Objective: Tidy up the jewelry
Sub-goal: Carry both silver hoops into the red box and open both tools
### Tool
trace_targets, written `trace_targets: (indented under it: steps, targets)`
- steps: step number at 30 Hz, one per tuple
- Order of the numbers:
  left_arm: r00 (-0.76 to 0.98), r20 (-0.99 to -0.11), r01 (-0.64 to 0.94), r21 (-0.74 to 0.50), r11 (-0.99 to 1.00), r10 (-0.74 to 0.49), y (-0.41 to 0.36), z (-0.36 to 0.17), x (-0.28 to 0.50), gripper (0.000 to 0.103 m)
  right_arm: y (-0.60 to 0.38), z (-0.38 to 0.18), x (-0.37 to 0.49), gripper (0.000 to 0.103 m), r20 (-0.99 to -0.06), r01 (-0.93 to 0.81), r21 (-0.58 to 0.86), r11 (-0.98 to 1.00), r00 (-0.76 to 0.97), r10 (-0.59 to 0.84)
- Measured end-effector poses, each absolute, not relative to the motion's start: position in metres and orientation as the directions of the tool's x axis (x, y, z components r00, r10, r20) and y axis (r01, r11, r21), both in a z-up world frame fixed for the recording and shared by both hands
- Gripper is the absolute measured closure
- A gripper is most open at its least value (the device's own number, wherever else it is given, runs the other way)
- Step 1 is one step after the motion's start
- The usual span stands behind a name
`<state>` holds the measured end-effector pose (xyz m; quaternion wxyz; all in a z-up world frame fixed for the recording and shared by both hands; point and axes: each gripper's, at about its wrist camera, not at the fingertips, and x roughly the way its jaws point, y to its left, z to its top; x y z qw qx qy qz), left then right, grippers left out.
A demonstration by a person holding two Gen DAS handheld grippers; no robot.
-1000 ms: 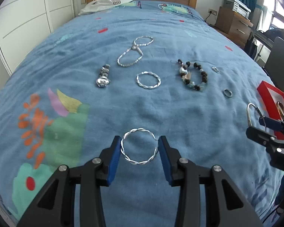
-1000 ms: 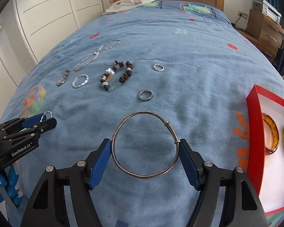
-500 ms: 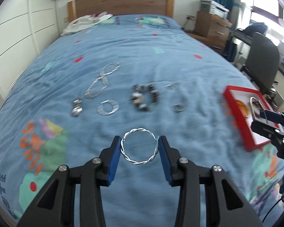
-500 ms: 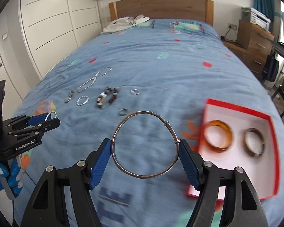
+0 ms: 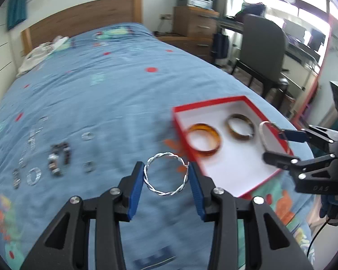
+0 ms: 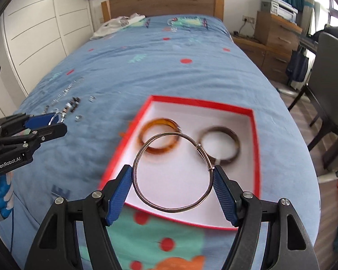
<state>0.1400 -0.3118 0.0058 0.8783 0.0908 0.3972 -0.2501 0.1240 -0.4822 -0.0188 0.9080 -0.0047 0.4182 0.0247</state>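
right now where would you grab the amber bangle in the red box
Take the amber bangle from straight above, across its band on the side nearer the middle of the red box. It lies flat, and the box wall stands close along its outer side.

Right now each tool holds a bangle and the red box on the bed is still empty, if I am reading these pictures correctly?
Not quite: the red box is not empty. The right wrist view shows two bangles lying in it, an amber bangle and a dark bangle. The rest stands: the left tool holds a twisted silver bangle, the right tool a plain wire bangle.
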Motion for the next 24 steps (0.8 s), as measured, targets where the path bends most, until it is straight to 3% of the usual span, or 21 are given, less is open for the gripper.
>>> trace_targets:
  steps: [9,24]
  targets:
    - [0.474,-0.789,0.633,-0.002,0.774,-0.390,-0.388,-0.026,0.140,0.065,-0.520,-0.048,0.142,0.032,-0.812,-0.155,0.052,0.987,0.568,0.132]
    - [0.352,-0.874,0.747,0.046,0.664,-0.336,-0.422,-0.079,0.145,0.065,-0.521,-0.081,0.158,0.032,-0.913,-0.428,-0.034,0.903,0.382,0.147]
